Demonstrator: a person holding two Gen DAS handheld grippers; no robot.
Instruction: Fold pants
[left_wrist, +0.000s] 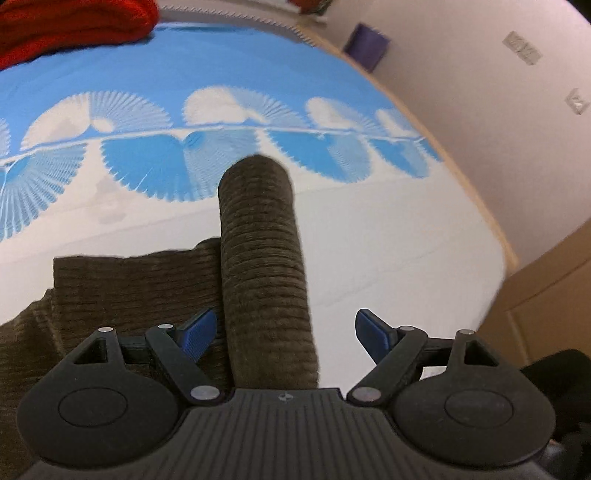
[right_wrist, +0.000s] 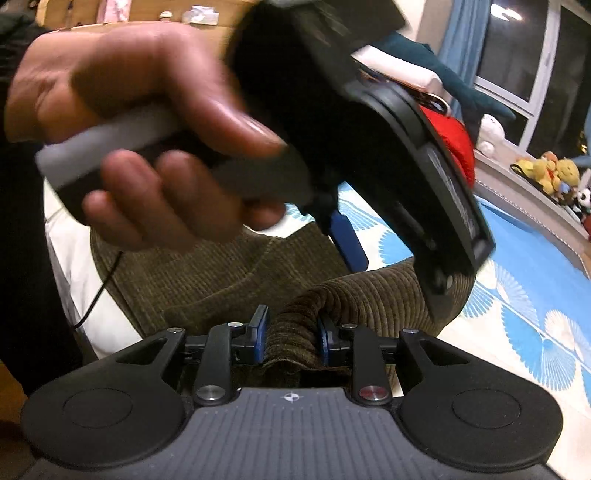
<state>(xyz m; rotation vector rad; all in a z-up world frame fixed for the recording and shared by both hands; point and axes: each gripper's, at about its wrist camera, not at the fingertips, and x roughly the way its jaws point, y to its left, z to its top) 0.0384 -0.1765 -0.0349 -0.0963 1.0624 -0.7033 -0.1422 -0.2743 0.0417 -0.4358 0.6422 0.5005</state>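
Note:
The brown corduroy pants (left_wrist: 258, 258) lie on a blue and white patterned bedsheet (left_wrist: 369, 229). In the left wrist view one leg stretches away from my left gripper (left_wrist: 284, 332), which is open; the leg lies between its blue pads without being pinched. The rest of the pants (left_wrist: 129, 291) lies folded to the left. In the right wrist view my right gripper (right_wrist: 291, 334) is shut on a bunched fold of the pants (right_wrist: 295, 325). The left gripper's body (right_wrist: 369, 129) and the hand (right_wrist: 147, 110) holding it hover just above.
A red garment (left_wrist: 74, 26) lies at the far edge of the bed and also shows in the right wrist view (right_wrist: 454, 144). A wall (left_wrist: 480, 92) and the bed's edge are to the right. Stuffed toys (right_wrist: 554, 173) line a ledge under a window (right_wrist: 535, 44).

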